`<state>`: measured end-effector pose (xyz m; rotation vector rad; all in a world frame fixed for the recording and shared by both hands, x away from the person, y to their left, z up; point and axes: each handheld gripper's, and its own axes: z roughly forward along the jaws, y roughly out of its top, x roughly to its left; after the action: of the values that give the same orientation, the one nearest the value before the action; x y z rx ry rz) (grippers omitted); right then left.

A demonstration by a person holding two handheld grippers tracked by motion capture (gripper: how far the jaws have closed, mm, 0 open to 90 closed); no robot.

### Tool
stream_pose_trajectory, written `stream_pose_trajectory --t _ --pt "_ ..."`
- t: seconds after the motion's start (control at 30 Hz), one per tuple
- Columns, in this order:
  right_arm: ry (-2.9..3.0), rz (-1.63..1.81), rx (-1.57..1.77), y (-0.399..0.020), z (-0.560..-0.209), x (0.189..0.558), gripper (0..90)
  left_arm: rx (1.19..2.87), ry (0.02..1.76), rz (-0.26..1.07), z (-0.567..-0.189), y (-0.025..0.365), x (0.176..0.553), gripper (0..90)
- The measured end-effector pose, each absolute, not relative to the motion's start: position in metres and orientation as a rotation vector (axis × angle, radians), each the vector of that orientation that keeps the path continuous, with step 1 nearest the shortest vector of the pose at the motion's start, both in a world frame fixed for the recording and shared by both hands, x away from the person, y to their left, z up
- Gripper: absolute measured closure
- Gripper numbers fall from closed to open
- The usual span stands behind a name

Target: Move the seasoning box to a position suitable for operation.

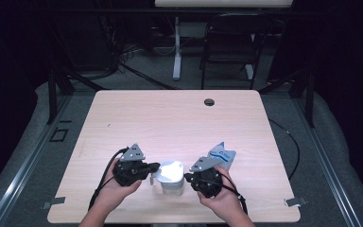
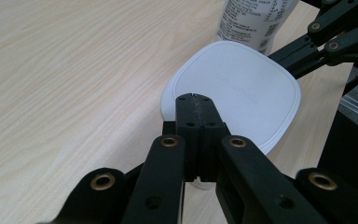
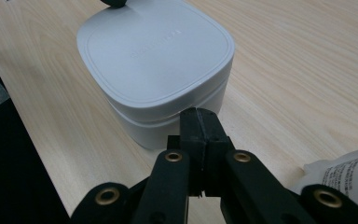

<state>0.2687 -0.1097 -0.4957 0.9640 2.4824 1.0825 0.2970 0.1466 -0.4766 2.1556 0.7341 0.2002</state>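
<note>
Your two hands sit closest to the high view's camera, at the near edge of the pale wooden table (image 1: 170, 113), which is the largest thing before you and carries a small round cable hole (image 1: 209, 101) near its far edge. Beyond the table stand a dark folding chair (image 1: 229, 45) and the white leg of another desk (image 1: 177, 47). Between your hands rests a white rounded-square container (image 1: 171, 177) with its lid on; in the right gripper view the lid (image 3: 154, 51) sits flush above the lower body, and faint raised lettering crosses its top, too small to read. Just behind your right hand lies a white pouch with blue print (image 1: 223, 155), and the right gripper view shows a printed corner of it at the lower right. Your left gripper (image 1: 152, 167) points toward the container from its left side; in the left gripper view its jaws are pressed fully together with nothing between them, their tips over the near rim of the lid, though whether they touch it I cannot tell. Your right gripper (image 1: 187, 178) faces the container from the opposite side, jaws likewise closed flat against each other and empty, their tips just beside the container's wall below the lid's edge.
</note>
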Motion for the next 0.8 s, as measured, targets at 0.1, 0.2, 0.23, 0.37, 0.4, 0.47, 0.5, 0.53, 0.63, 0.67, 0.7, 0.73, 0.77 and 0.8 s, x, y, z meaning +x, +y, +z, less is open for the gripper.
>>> stream_pose_trajectory --t 0.1,0.2,0.23,0.37,0.4,0.47,0.5,0.53,0.63,0.67,0.7,0.73,0.77,0.8 --pt "2.480 1.080 0.962 -0.1095 -0.4956 0.2681 90.0 2.155 0.735 0.201 -0.4766 0.1465 0.2969 90.0" --pt "2.480 1.080 0.961 -0.1095 -0.4956 0.2681 90.0 2.150 0.738 0.207 -0.4770 0.1461 0.2966 90.0" --pt "2.480 1.081 0.963 -0.1095 -0.4956 0.2681 90.0 2.150 0.738 0.207 -0.4770 0.1461 0.2965 90.0" --pt "2.479 1.082 0.966 -0.1095 -0.4954 0.2681 90.0 2.153 0.741 0.198 -0.4767 0.1465 0.2964 89.9" --pt "2.477 1.085 0.963 -0.1095 -0.4955 0.2682 90.0 2.151 0.742 0.196 -0.4767 0.1465 0.2963 89.5" --pt "2.476 1.092 0.965 -0.1097 -0.4952 0.2683 90.0 2.147 0.743 0.203 -0.4771 0.1461 0.2961 88.9" --pt "2.477 1.099 0.968 -0.1099 -0.4949 0.2684 90.0 2.148 0.743 0.204 -0.4771 0.1459 0.2960 88.8" --pt "2.476 1.106 0.971 -0.1098 -0.4946 0.2683 90.0 2.148 0.743 0.206 -0.4771 0.1458 0.2959 88.6" --pt "2.479 1.106 0.966 -0.1095 -0.4938 0.2679 90.0 2.148 0.744 0.208 -0.4771 0.1457 0.2957 88.4" --pt "2.478 1.108 0.965 -0.1094 -0.4938 0.2678 90.0 2.147 0.744 0.207 -0.4772 0.1457 0.2957 88.4" --pt "2.476 1.107 0.967 -0.1093 -0.4938 0.2677 90.0 2.147 0.744 0.208 -0.4772 0.1457 0.2957 88.2" --pt "2.477 1.108 0.966 -0.1093 -0.4938 0.2677 90.0 2.147 0.744 0.209 -0.4771 0.1456 0.2956 88.2" --pt "2.478 1.108 0.966 -0.1093 -0.4937 0.2677 90.0 2.147 0.744 0.209 -0.4772 0.1457 0.2956 88.2" --pt "2.471 1.116 0.971 -0.1090 -0.4940 0.2674 90.0 2.147 0.744 0.209 -0.4772 0.1457 0.2955 88.1"
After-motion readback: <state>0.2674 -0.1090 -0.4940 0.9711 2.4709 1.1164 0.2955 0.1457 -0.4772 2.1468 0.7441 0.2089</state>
